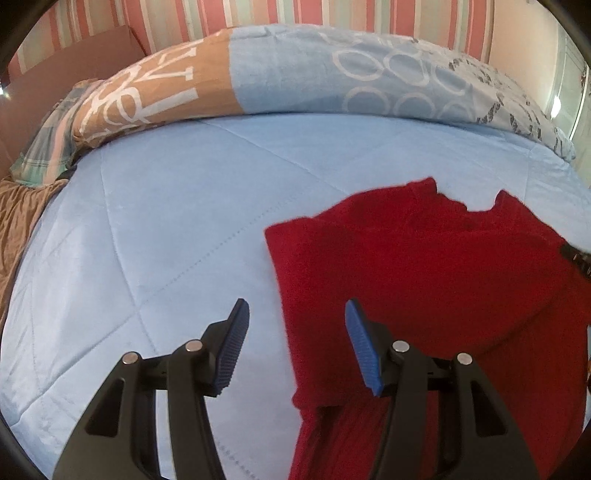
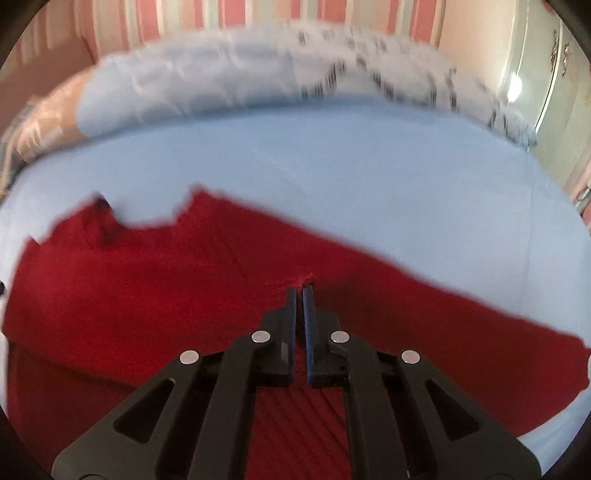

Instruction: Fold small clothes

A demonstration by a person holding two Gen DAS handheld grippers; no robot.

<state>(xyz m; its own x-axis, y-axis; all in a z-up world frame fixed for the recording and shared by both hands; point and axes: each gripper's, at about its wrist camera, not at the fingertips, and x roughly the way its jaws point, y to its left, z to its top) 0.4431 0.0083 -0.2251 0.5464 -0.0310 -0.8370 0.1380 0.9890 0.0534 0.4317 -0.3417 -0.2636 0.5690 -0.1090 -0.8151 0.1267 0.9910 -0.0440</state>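
A red knitted garment (image 1: 424,258) lies partly folded on the light blue bedspread (image 1: 177,221), with its neckline toward the pillows. My left gripper (image 1: 295,306) hovers open over the garment's left edge; one blue pad (image 1: 232,343) is above the bedspread, the other above red cloth, and nothing is between them. In the right wrist view the same garment (image 2: 147,280) spreads across the bed. My right gripper (image 2: 300,290) is shut on a small pinched ridge of the red cloth at its tips. A black part at the left wrist view's right edge may be the right gripper.
A long pillow (image 1: 332,74) in blue and brown prints lies across the head of the bed, below a pink striped wall (image 1: 295,11). Plaid and brown cloth (image 1: 40,147) sits at the left edge. A pale cabinet door (image 2: 554,92) stands at the right.
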